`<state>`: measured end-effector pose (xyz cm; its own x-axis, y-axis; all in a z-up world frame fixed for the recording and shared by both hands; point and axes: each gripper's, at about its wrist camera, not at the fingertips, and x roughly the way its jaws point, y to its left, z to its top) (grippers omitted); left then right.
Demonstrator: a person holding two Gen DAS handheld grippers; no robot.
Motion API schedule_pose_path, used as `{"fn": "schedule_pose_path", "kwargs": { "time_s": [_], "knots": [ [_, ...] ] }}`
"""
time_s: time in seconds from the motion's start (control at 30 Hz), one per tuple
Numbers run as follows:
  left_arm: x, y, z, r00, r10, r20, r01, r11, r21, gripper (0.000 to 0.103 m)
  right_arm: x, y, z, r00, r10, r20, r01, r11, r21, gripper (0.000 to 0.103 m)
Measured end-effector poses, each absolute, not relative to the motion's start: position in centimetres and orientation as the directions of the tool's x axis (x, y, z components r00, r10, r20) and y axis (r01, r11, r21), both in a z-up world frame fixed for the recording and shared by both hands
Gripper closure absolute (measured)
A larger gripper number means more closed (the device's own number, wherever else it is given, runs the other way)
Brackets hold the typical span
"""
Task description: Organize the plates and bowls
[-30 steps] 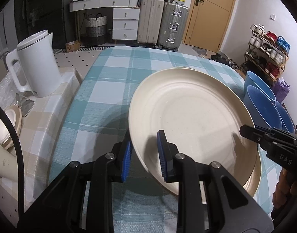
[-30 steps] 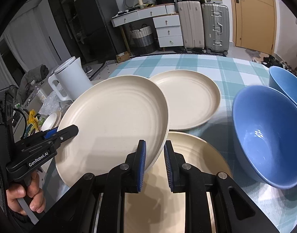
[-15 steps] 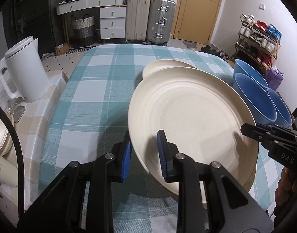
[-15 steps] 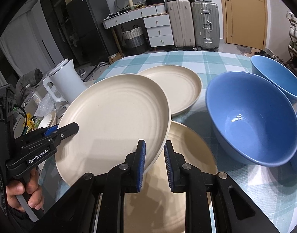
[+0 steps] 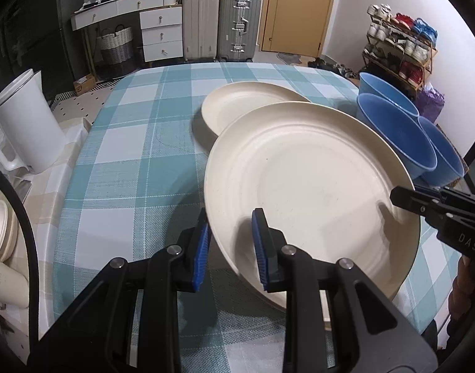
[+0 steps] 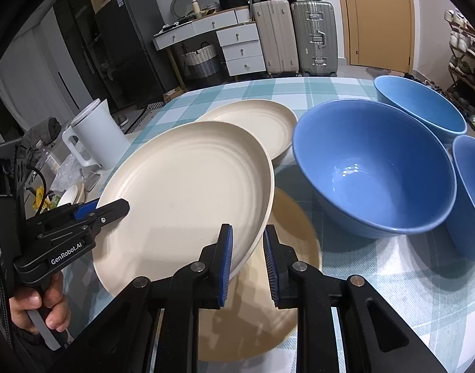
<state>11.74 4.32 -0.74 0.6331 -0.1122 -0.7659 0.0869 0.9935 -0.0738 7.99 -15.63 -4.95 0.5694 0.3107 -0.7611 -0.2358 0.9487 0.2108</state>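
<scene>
Both grippers hold one cream plate by opposite rims, above the checked table. My left gripper is shut on its near rim; it also shows in the right wrist view. My right gripper is shut on the plate's other rim; it also shows in the left wrist view. A second cream plate lies on the table under the held one. A third cream plate lies farther back. Three blue bowls stand at the right.
A white kettle stands on a side surface left of the table, with small cream dishes near it. The teal checked tablecloth covers the table. Suitcases, drawers and a shoe rack stand beyond.
The held plate has moved back toward me and right; the third plate and the blue bowls have come further into view. Both grippers stay shut on it.
</scene>
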Motion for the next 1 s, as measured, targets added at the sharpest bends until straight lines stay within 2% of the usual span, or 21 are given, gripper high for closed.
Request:
{"fn": "schedule_pose_path", "kwargs": {
  "time_s": [1.0],
  "knots": [
    [12.0,1.0,-3.1,0.57,-0.092,-0.817,0.205,0.978,0.034,0.081,5.4,-17.7,-7.0,0.568,0.246,-0.785,-0.179,0.968,0.174,0.082]
  ]
}}
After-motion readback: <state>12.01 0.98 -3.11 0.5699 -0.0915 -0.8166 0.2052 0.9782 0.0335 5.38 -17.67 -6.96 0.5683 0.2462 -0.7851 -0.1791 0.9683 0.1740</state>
